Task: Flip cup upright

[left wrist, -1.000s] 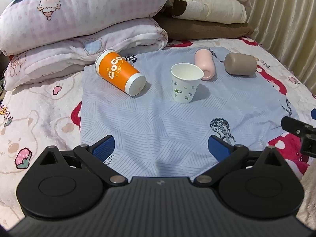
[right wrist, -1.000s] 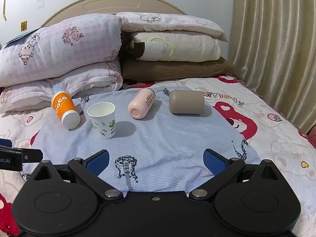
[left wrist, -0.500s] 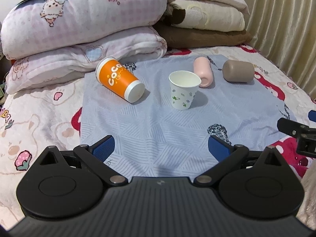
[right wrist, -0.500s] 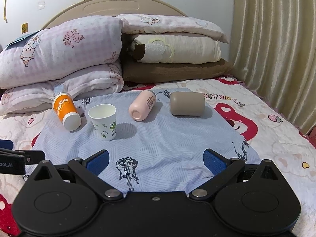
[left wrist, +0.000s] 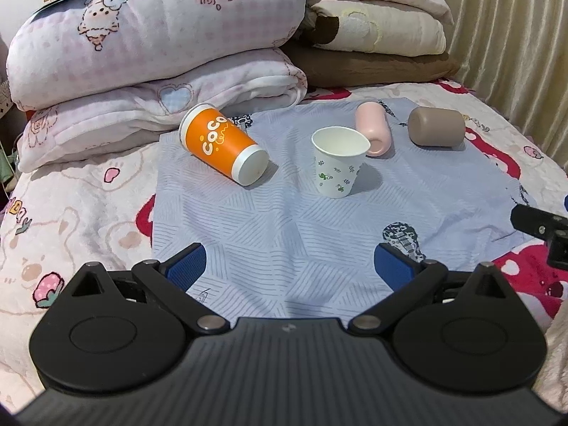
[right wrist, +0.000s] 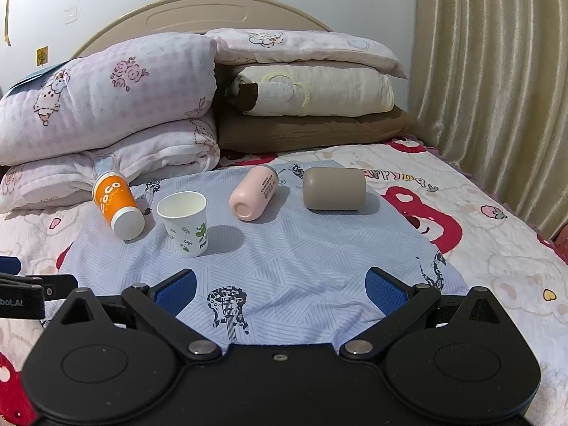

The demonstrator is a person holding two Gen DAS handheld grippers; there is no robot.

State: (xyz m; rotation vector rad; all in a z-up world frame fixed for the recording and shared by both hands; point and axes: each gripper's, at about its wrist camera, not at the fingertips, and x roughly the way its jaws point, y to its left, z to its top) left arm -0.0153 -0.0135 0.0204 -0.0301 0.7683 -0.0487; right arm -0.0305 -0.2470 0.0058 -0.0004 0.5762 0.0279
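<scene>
Four cups sit on the pale blue striped cloth (right wrist: 284, 266) spread over the bed: an orange paper cup (left wrist: 222, 143), a pink plastic cup (right wrist: 252, 197) and a taupe cylindrical cup (right wrist: 334, 193) lie on their sides, while a white floral paper cup (left wrist: 338, 167) stands upright. Left gripper (left wrist: 289, 266) and right gripper (right wrist: 280, 289) hover nearer the cameras, jaws apart, holding nothing.

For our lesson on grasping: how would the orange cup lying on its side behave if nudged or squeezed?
The orange cup looks like paper, so probably light and crushable. Its tapered body would likely roll in a curve across the soft blue cloth.
</scene>
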